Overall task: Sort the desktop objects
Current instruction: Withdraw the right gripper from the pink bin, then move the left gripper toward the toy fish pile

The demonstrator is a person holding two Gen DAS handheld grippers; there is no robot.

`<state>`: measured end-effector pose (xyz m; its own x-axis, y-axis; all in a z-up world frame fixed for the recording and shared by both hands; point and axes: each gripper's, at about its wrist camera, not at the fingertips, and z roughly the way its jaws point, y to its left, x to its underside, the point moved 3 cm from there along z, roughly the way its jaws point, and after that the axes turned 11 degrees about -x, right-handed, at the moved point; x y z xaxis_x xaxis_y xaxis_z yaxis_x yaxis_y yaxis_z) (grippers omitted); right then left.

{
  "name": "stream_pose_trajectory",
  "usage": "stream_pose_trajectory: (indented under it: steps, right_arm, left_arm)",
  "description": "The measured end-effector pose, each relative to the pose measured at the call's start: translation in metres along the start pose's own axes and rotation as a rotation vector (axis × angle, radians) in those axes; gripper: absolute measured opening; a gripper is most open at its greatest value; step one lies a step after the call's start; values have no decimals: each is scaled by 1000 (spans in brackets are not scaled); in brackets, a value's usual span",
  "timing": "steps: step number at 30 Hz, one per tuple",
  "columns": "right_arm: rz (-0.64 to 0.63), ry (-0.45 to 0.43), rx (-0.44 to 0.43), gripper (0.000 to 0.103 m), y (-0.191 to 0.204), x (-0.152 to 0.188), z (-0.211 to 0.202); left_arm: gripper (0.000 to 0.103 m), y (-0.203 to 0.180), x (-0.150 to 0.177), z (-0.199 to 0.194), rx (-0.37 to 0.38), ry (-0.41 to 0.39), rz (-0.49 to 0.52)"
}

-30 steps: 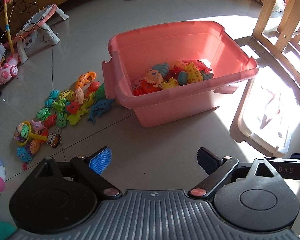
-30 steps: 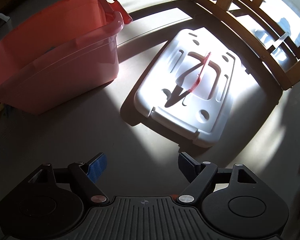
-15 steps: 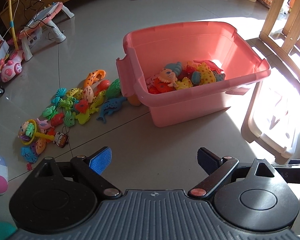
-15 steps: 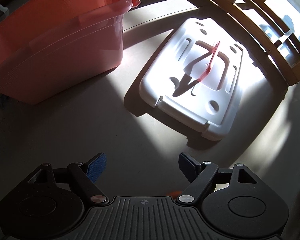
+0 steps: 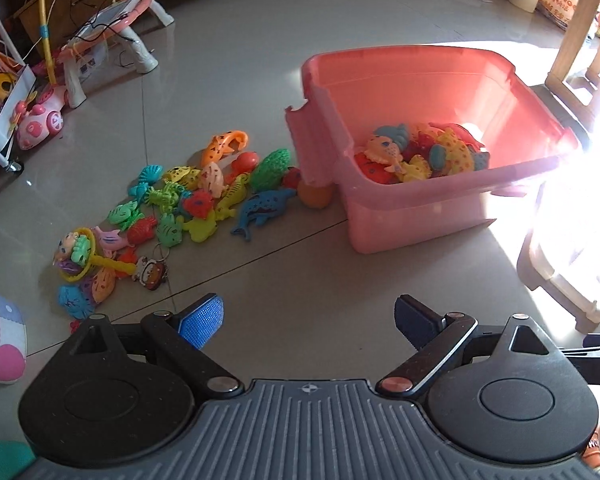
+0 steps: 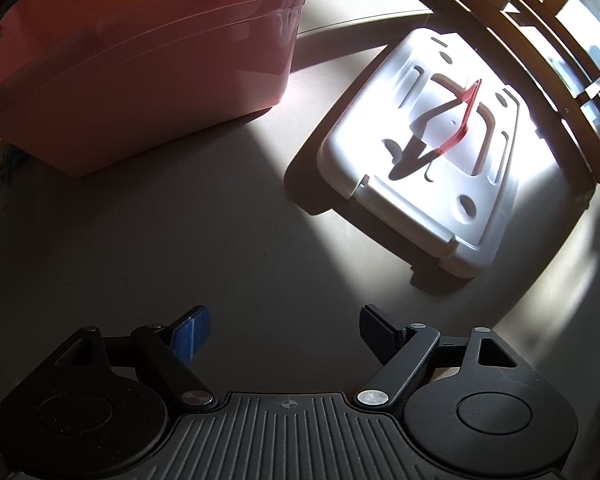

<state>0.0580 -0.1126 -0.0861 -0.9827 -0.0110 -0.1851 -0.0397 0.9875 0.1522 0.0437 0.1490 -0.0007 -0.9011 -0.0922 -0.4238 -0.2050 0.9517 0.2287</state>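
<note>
Pink plastic makes the big box point(image 5: 428, 200), which stands on the floor point(image 5: 300, 272) and already holds a heap of toy fish point(image 5: 424, 156) in the corner nearest the camera. Many more loose toys point(image 5: 188, 204) lie on the floor just left of the box, among them a blue dolphin point(image 5: 262, 212) and an orange ball point(image 5: 315, 197) that touches the box wall. The left claw point(image 5: 308, 320) is empty, its jaws wide apart, and it hangs over bare floor in front of the box, well apart from the toys. The right claw point(image 6: 285, 332) is also spread wide and holds nothing; it looks at the white lid point(image 6: 424, 152), which lies flat on the floor to the right of the box with a red handle point(image 6: 462, 120) standing up.

I judge that the sorting is only partly done. The risks from here: the loose toys lie tightly together, so the left claw may pinch two at once or push neighbours away. The ball can roll when touched. Strong sunlight to the right of the box washes out the lid in the left view, so its edge is hard to judge.
</note>
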Motion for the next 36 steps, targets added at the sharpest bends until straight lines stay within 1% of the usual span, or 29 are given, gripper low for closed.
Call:
stream_pose_trajectory:
  steps: [2,5,8,11,16,20,25,31,36]
  right_arm:
    - [1,10,4,80,2,2,5]
    - [-6,33,1,80,6,6,14]
    - [-25,53,-1,80,13,11,21]
    - [-39,50,-8,80,20,13,24]
    - [-77,53,1,80,27,14,28]
    - [-63,57,0,80,25,13,32]
    - [-42,50,-2,80,25,10,39]
    - [-35,20,-10,80,34,5,46]
    - [-30,4,-29,80,43,-2,52]
  left_arm:
    - [95,17,1,4,-4,7,-53]
    - [95,40,5,11,10,14,-122]
    - [95,57,12,23,-15,34,-163]
    - [95,69,17,34,-34,49,-193]
    - [95,73,8,50,-31,50,-180]
    - [95,75,-8,63,-54,40,-132]
    - [95,80,-22,85,-78,54,-123]
    - [95,90,-38,113,-68,58,-162]
    - [95,102,-56,135,-84,28,-226]
